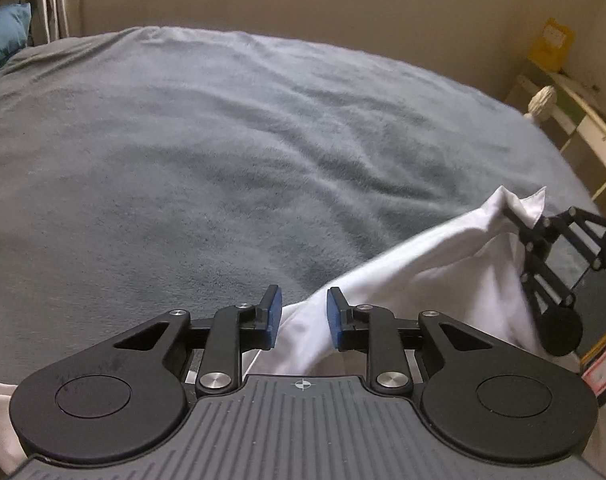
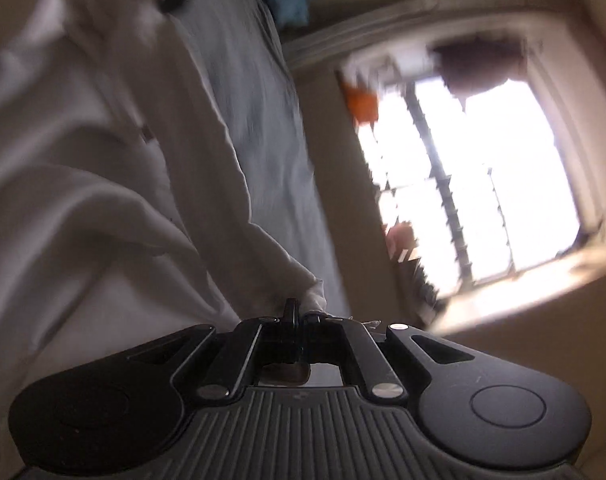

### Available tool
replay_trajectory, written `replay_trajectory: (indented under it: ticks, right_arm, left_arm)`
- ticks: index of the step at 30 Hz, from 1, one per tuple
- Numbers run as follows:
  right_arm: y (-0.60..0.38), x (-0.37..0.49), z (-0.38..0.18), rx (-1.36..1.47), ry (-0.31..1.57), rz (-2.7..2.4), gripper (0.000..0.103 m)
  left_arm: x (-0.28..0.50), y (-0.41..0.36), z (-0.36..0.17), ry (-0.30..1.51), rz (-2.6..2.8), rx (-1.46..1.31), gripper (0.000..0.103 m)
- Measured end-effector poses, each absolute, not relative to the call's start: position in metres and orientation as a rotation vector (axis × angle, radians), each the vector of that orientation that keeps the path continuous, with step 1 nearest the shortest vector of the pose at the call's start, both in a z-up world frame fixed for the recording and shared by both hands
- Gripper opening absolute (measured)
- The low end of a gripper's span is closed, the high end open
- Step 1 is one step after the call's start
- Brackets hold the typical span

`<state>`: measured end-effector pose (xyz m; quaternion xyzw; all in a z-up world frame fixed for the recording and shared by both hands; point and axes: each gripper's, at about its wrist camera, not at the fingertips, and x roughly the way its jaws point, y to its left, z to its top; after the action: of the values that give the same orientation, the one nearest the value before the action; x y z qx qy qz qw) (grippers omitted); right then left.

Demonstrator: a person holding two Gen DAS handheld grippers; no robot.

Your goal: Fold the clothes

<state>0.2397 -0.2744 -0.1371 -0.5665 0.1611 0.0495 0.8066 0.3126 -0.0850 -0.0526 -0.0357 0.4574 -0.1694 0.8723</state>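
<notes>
A white garment (image 1: 435,276) is lifted off the grey bed cover (image 1: 223,152) at the right of the left wrist view. My left gripper (image 1: 304,316) is open, its blue pads (image 1: 274,316) apart, with white cloth lying between and below them but not clamped. My right gripper (image 1: 519,216) shows at the far right, pinching a raised corner of the garment. In the tilted, blurred right wrist view, that gripper (image 2: 301,314) is shut on a cuff-like end of the white garment (image 2: 103,160), which hangs away to the left.
A blue pillow (image 1: 3,36) lies at the bed's far left corner. Beige padded walls (image 1: 263,12) border the bed. Shelving with a yellow box (image 1: 553,44) stands at the right. A bright barred window (image 2: 483,176) fills the right wrist view's right side.
</notes>
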Motion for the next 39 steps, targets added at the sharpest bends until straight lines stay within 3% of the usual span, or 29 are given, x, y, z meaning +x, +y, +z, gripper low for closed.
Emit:
replay_trajectory:
  ticks: [6,8,10,13,17,19,26,29,36,39]
  right_arm:
    - [-0.31,0.266,-0.118,-0.804,0.632,0.145,0.005]
    - [-0.331,0.263,-0.099,-0.645,0.681,0.141,0.016]
    - [-0.354,0.26,-0.08,-0.475,0.73,0.142,0.054]
    - [-0.397,0.256,-0.057,-0.205,0.798,0.186,0.068]
    - [-0.434,0.249,-0.029,0.087,0.84,0.224,0.068]
    - [-0.443,0.241,-0.015,0.196,0.829,0.252,0.069]
    - [-0.404,0.205,0.03,0.43,0.708,0.753,0.069]
    - [-0.357,0.201,0.031,0.371,0.743,0.794,0.068]
    - [-0.203,0.183,-0.001,-0.13,0.684,0.728,0.064]
    - [-0.169,0.195,-0.022,-0.252,0.688,0.639,0.053]
  left_arm:
    - [0.329,-0.08,-0.069,1.037,-0.345,-0.198,0.024]
    - [0.333,-0.077,-0.072,1.068,-0.349,-0.228,0.024]
    - [0.336,-0.072,-0.076,1.099,-0.359,-0.271,0.025]
    - [0.338,-0.06,-0.075,1.116,-0.366,-0.344,0.025]
    - [0.33,-0.036,-0.065,1.105,-0.378,-0.436,0.027]
    - [0.323,-0.023,-0.058,1.095,-0.382,-0.46,0.034]
    - [0.308,0.015,-0.044,1.067,-0.365,-0.526,0.036]
    - [0.303,0.022,-0.045,1.054,-0.356,-0.549,0.036]
    - [0.283,0.028,-0.055,0.966,-0.269,-0.516,0.036]
    - [0.278,0.033,-0.067,0.954,-0.212,-0.513,0.036]
